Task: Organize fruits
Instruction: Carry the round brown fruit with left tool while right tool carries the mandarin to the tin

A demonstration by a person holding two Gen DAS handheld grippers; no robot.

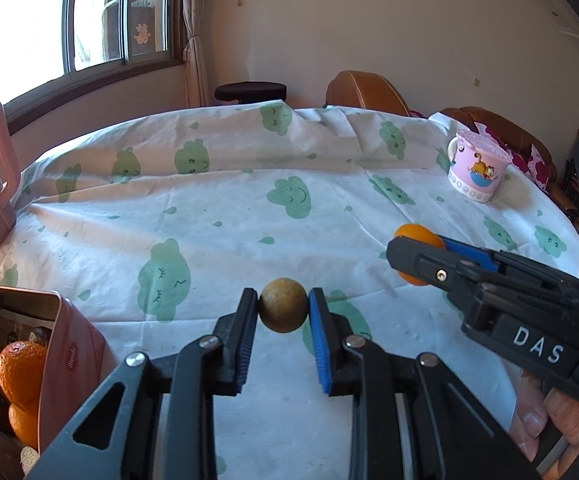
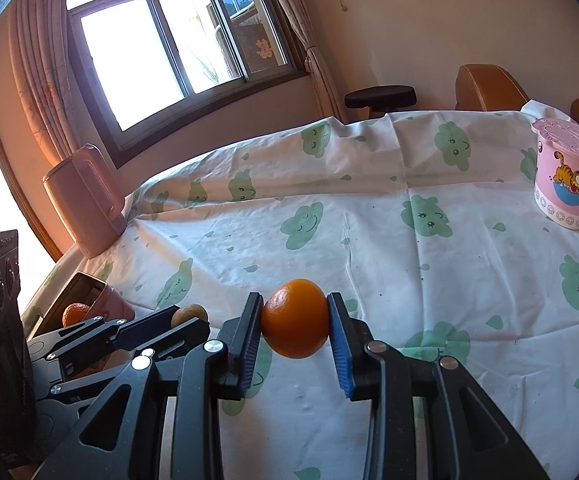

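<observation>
left gripper (image 1: 283,312) clamps brown fruit (image 1: 283,310) | right gripper (image 2: 294,325) clamps orange (image 2: 294,324) | tin (image 1: 55,354) at left edge — cloth (image 1: 229,216) beyond seemingly open

My left claw (image 1: 283,310) points forward and down, its two black fingers with blue ribbed pads (image 1: 321,344) pressed on either side of a small round brown fruit (image 1: 282,310), so it is clamped shut on it. My right claw (image 2: 294,324) is tilted down much the same, jaws closed on a small orange (image 2: 294,324) held between the pads. In the left wrist view the right claw comes in from the right edge, and fingertips (image 1: 531,420) of my hand show under its handle.
</observation>
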